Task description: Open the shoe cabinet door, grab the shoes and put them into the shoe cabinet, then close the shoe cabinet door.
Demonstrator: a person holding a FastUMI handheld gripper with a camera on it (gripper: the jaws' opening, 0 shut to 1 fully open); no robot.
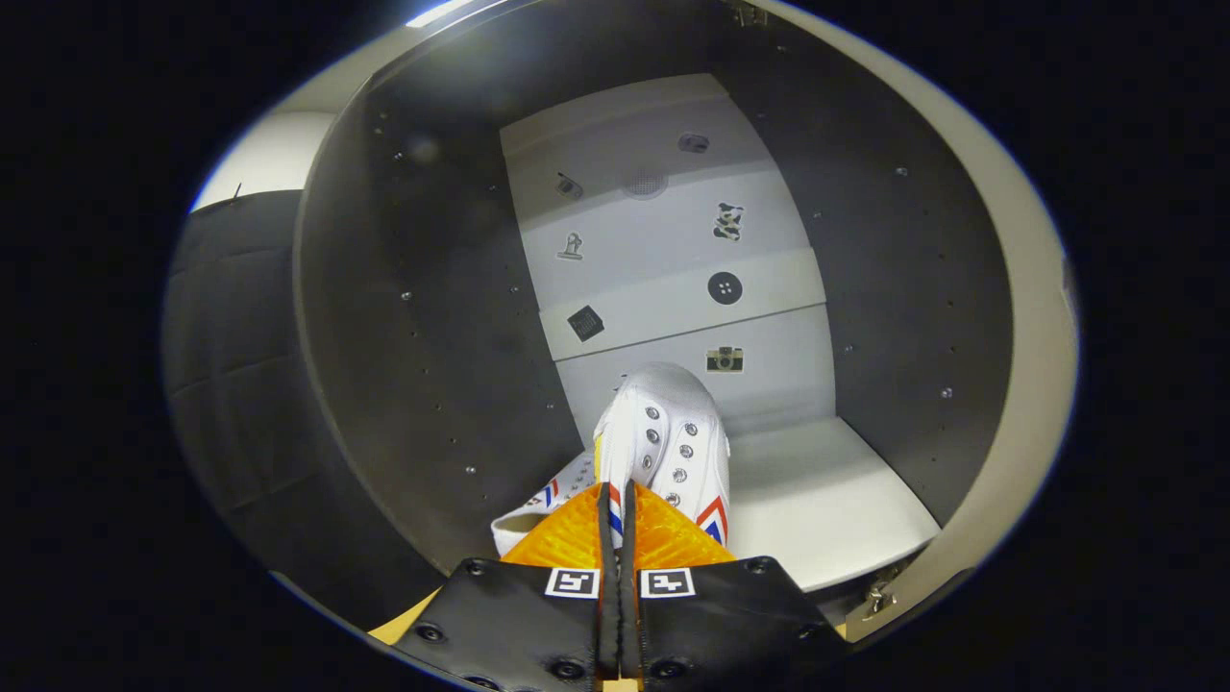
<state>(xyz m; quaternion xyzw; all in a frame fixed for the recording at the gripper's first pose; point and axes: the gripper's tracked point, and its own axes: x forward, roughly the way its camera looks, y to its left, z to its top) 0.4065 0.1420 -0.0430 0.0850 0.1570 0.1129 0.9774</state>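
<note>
- The claw (616, 500) is nearest the camera, its two fingers pressed almost together with only a thin strip of the shoe's upper caught between them, so it pinches the white shoe (668, 432).
- The shoe is a white lace-up sneaker with metal eyelets and red-and-blue chevron marks on its side; it hangs from the fingers with its toe pointing toward 12 o'clock, into the shoe cabinet (423, 317).
- A second white piece with the same red-and-blue marks (548, 500) shows at about 10 o'clock from the fingertips, touching the held shoe; whether it is another shoe I cannot tell.
- The cabinet is open, with dark side walls at 9 and 3 o'clock.
- Its pale back panel (663, 240), beyond the shoe at 12 o'clock, carries small dark stickers.
- The pale cabinet shelf (826, 500) lies at 3 o'clock from the shoe.
</note>
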